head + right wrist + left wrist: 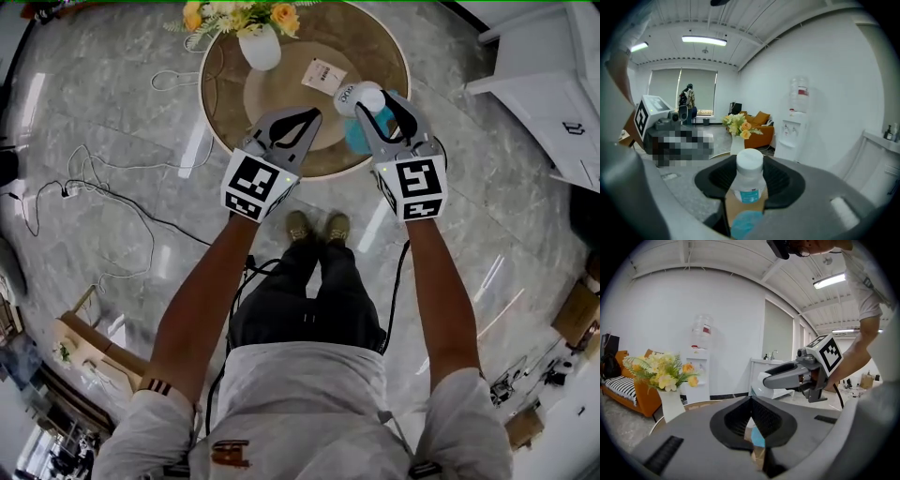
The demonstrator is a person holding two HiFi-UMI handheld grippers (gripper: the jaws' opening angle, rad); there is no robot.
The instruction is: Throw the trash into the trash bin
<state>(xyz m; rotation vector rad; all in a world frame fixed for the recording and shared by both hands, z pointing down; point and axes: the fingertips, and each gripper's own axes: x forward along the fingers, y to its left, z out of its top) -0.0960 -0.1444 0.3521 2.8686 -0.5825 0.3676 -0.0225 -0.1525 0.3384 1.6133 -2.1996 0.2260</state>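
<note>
1. The bottle (749, 180) is the trash: small clear plastic, white cap, teal label. It sits between the pads of the right tongs (377, 105), over the near edge of the round counter (375, 42). I judge it is off the surface.
2. Handling, my guess: light, smooth and a bit slippery. The thin wall may give if I squeeze hard, and it won't break if dropped. I can't tell if any liquid is inside.
3. Best hold is on the straight body at the label, below the shoulder, not on the cap. The pads sit about there now, and the cap pokes out clear of them.
4. Right tongs are clenched on the bottle body, which fills the gap. The grip looks centred, with no obvious tilt in the right gripper view.
5. Left tongs (302, 120) are closed tip to tip with nothing in them. They hang beside the right pair, over the same counter edge.
6. A blue item (356, 141) lies on the counter just under the right tongs. It could be more trash, but it is too hidden to name.
7. Farther back on the counter are a white vase (261, 47) with yellow flowers (239, 14) and a card (323, 75). They are well apart from the bottle.
8. The trash bin is not in any view, so I need to find it before carrying. There are cables (94, 187) on the floor (141, 103) to my left, a trip risk.
</note>
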